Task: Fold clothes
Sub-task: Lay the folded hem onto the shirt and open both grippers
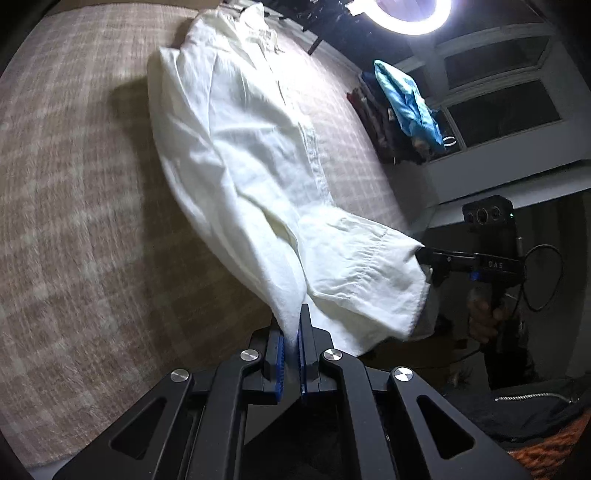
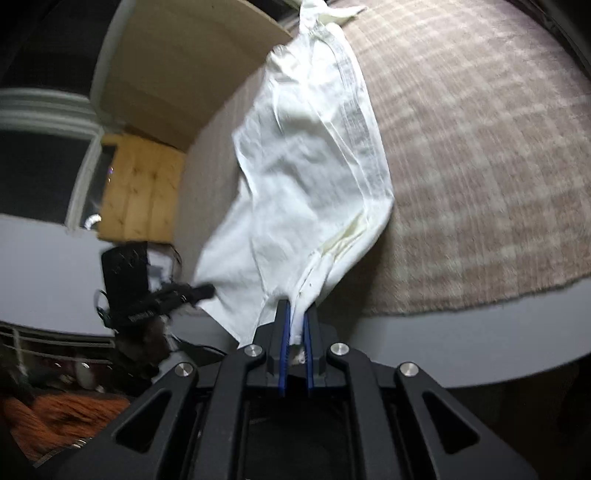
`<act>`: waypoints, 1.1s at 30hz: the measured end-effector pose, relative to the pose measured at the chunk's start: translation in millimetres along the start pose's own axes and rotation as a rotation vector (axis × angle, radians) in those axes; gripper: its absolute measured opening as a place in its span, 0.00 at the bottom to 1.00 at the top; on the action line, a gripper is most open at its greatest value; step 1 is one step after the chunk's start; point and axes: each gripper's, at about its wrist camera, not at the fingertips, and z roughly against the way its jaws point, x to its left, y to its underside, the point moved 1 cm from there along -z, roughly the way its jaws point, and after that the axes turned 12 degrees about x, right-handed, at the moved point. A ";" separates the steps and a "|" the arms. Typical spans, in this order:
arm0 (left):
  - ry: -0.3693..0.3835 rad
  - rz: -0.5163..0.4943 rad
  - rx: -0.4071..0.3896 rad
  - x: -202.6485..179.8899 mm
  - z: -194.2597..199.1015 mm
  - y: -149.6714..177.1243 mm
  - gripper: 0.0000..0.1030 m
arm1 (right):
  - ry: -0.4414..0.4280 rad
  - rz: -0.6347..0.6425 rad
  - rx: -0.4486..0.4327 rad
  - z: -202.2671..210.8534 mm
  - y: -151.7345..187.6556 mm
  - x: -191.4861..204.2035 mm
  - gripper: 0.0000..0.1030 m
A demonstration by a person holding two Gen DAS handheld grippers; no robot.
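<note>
Left gripper (image 1: pixel 293 332): we see its jaws clamped on white shirt (image 1: pixel 236 147) hem; right gripper (image 2: pixel 295 321) likewise pinched on shirt edge; shirt lifted at near end, far end on checked bedspread (image 1: pixel 74 206); blue garment (image 1: pixel 406 99) beyond

Left wrist view: sits just behind the left tool (image 1: pixel 291 332), looking forward along its fingers over the checked blanket (image 1: pixel 74 184), very close to the white shirt (image 1: pixel 240 147).
Left view's far side: faces a ring light (image 1: pixel 410 18) and a window (image 1: pixel 498 110); the right tool (image 1: pixel 424 254) shows at the right edge.
Right wrist view: sits just behind the right tool (image 2: pixel 295 317), facing the opposite side, toward a wooden board (image 2: pixel 140 192).
Shared: the white shirt (image 2: pixel 306 166), the checked blanket (image 2: pixel 480 166), and each other's tool; the left tool (image 2: pixel 207 291) appears at the left of the right view.
</note>
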 end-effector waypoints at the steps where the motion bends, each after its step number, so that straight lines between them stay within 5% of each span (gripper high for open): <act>1: 0.010 0.001 -0.006 -0.9 2.9 -2.0 0.04 | -0.009 -0.001 -0.008 0.9 -1.8 0.8 0.06; 11: 0.020 0.053 -0.094 18.1 28.8 -70.7 0.05 | -0.058 0.041 -0.105 27.4 -75.1 20.3 0.06; 20: 0.000 0.108 -0.171 43.0 48.2 -147.5 0.05 | 0.063 0.076 -0.073 2.9 -199.8 19.8 0.06; 29: -0.015 0.247 -0.089 90.8 18.1 -196.0 0.09 | 0.092 -0.115 0.030 -38.8 -280.6 -24.6 0.16; 33: 0.009 0.254 -0.053 89.8 18.3 -202.2 0.15 | 0.124 -0.140 -0.034 -22.9 -279.0 -27.4 0.29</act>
